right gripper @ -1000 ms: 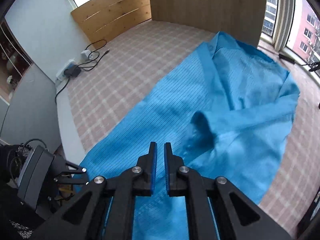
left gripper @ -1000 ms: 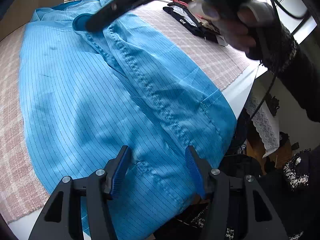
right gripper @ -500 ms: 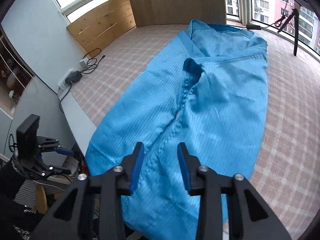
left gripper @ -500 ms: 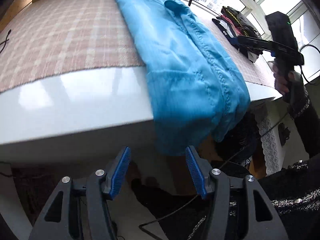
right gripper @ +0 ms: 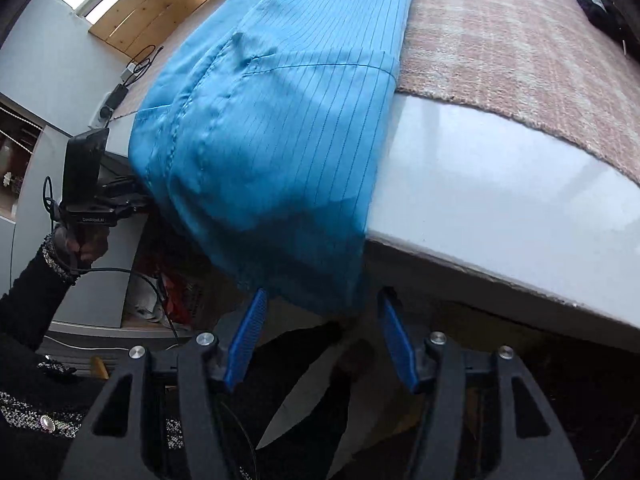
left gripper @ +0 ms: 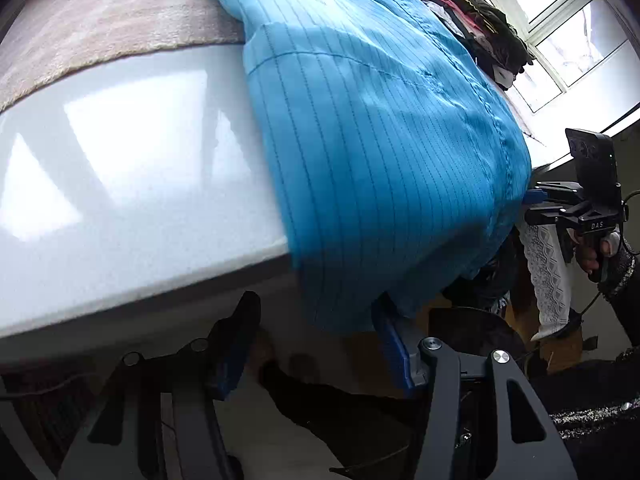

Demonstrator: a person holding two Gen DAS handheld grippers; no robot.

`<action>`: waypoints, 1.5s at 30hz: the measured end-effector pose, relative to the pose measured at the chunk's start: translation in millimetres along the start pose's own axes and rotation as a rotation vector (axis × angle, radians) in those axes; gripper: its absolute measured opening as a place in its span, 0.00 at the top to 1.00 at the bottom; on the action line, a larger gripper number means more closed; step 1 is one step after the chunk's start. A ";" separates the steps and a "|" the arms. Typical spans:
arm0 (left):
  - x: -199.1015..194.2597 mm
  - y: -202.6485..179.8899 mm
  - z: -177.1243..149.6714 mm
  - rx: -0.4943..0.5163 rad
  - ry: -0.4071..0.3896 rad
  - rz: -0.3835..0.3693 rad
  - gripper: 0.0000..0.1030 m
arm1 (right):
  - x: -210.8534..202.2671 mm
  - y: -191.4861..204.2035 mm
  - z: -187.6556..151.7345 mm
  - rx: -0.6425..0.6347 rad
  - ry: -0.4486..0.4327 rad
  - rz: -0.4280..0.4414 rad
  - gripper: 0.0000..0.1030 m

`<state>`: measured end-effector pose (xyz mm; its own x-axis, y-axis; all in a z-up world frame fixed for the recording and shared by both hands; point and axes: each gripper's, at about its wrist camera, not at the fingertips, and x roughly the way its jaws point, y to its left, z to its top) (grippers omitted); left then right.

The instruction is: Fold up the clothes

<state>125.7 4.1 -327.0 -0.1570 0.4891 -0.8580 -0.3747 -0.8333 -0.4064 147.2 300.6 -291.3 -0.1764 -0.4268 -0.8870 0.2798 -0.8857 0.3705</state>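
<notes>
A blue pinstriped garment (left gripper: 380,140) lies lengthwise on the table, and its lower hem hangs over the front edge. My left gripper (left gripper: 316,344) is open just below the hem's left corner. The cloth dips toward the gap and brushes near the right pad, unpinched. My right gripper (right gripper: 322,336) is open under the hem's right corner (right gripper: 320,296), with the cloth just above its fingertips. Each gripper also shows in the other's view: the right gripper (left gripper: 536,204) beside the garment's far side, and the left gripper (right gripper: 120,196) likewise.
A pink plaid cloth (right gripper: 520,40) covers the white table (left gripper: 120,180), whose glossy front edge is bare. Dark clothes (left gripper: 476,16) are piled at the far right. Cables and a power strip (right gripper: 120,92) lie at the far left. A white lace cloth (left gripper: 548,272) hangs beside the table.
Both grippers came down from above the tabletop to the front edge, under the hanging hem. The right jaws went from shut to open. The left jaws stayed open.
</notes>
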 end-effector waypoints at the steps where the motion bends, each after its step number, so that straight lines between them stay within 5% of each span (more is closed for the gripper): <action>1: 2.3 -1.3 1.9 0.004 0.010 -0.005 0.46 | 3.3 -1.9 2.7 -0.001 -0.006 0.008 0.45; 6: 9.6 -14.3 6.4 0.050 0.028 -0.035 0.53 | 21.7 0.4 7.5 -0.072 0.015 0.033 0.45; 8: 10.8 -19.8 7.8 0.067 0.052 -0.047 0.74 | 30.7 3.5 6.3 -0.097 0.042 0.069 0.45; 11: 9.4 -28.3 8.5 0.097 0.076 -0.052 0.93 | 45.4 10.2 5.8 -0.134 0.098 0.109 0.47; 14: -0.8 -37.0 10.4 0.102 0.112 -0.116 0.96 | 45.3 20.4 7.2 -0.172 0.122 0.147 0.80; 16: -15.1 -45.4 12.4 0.105 0.116 -0.156 0.97 | 31.2 25.3 7.1 -0.192 0.114 0.192 0.93; 21: -62.6 -63.1 35.2 0.069 0.119 -0.242 0.97 | -29.3 27.8 13.8 -0.153 0.043 0.331 0.95; 27: -125.6 -58.5 98.6 -0.007 0.028 -0.312 0.97 | -100.4 32.5 47.4 -0.097 -0.104 0.460 0.95; 31: -138.9 -26.9 156.6 -0.103 -0.029 -0.355 0.97 | -123.4 34.9 89.3 -0.017 -0.191 0.513 0.95; 35: -122.1 13.0 218.7 -0.155 -0.058 -0.298 0.95 | -123.3 16.0 160.8 0.118 -0.244 0.558 0.95; 39: -64.2 70.2 269.1 -0.243 0.053 -0.045 0.79 | -72.6 -33.1 237.9 0.310 -0.125 0.420 0.92; 43: -82.5 82.6 273.6 -0.220 0.028 -0.142 0.69 | -69.4 -56.1 252.4 0.383 -0.072 0.371 0.86; 45: -102.3 76.0 263.8 -0.148 -0.010 -0.149 0.62 | -85.4 -51.6 245.0 0.343 -0.069 0.362 0.61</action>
<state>-127.8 -41.3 -187.3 -0.1188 0.6118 -0.7821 -0.2558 -0.7799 -0.5712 -83.4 338.0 -167.2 -0.1910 -0.7183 -0.6690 0.0103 -0.6830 0.7303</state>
